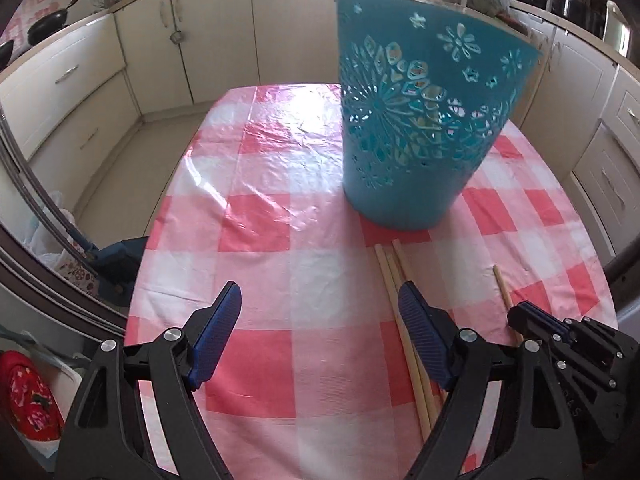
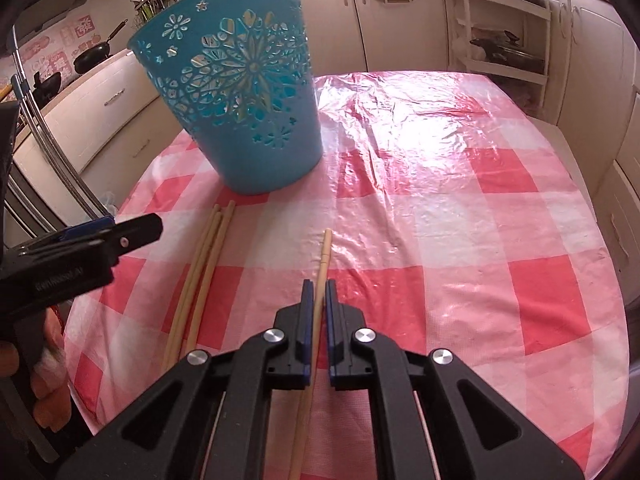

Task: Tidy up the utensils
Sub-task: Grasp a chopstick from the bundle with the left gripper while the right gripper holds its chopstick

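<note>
A teal perforated basket [image 1: 416, 120] stands on the pink checked tablecloth [image 1: 280, 208]; it also shows in the right wrist view [image 2: 248, 92]. Three wooden chopsticks [image 1: 390, 276] lie together in front of it, also in the right wrist view [image 2: 206, 256]. My left gripper [image 1: 320, 308] is open and empty, its right finger over those chopsticks. My right gripper [image 2: 319, 292] is shut on a single chopstick [image 2: 325, 252] that points toward the basket; that gripper shows at the left wrist view's right edge [image 1: 532, 316]. The left gripper appears in the right wrist view [image 2: 132, 228].
Cream kitchen cabinets [image 1: 224, 40] ring the table. A black pan [image 1: 48, 26] sits on the left counter. A white shelf rack [image 2: 500, 28] stands at the back right. A metal chair frame [image 2: 52, 148] is by the table's left edge.
</note>
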Demonstrator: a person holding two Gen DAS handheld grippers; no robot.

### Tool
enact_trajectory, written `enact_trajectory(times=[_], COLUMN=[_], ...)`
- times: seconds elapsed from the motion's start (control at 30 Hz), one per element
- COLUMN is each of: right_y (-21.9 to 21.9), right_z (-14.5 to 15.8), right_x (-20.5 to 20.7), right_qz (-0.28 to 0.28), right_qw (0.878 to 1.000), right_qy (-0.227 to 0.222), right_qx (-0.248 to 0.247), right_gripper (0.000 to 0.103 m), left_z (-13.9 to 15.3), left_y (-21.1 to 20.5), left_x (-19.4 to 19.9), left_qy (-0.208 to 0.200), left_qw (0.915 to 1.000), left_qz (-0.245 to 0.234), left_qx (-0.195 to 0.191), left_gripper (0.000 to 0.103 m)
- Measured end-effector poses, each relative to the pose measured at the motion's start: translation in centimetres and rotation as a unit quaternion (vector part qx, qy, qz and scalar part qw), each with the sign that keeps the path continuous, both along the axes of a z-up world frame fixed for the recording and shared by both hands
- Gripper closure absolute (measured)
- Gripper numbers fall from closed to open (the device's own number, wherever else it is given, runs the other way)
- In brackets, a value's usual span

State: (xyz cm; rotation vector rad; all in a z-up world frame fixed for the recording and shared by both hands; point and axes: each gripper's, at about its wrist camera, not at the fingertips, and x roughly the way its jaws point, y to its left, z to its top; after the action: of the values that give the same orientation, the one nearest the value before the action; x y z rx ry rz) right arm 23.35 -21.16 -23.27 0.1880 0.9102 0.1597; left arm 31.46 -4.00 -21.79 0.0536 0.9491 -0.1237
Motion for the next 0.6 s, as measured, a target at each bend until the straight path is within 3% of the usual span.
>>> enact_trajectory(times=[0.23,0.6], right_y=[-0.7,-0.7], right_z=[-0.1,-0.1], right_x=[-0.2,0.0], right_qz=[0.006,0.006], right_qw=[1.000,1.000], right_qy=[-0.001,0.000], right_qx=[0.009,0.013], right_gripper=[0.097,0.097], left_z=[-2.0,-2.4], left_y=[-1.5,-1.4], left_x=[0.8,1.4], left_qy=[0.028,0.029], left_qw=[0.9995,0.9994], left_qz=[-0.002,0.003], left_qx=[0.016,0.021], left_gripper=[0.026,0.026])
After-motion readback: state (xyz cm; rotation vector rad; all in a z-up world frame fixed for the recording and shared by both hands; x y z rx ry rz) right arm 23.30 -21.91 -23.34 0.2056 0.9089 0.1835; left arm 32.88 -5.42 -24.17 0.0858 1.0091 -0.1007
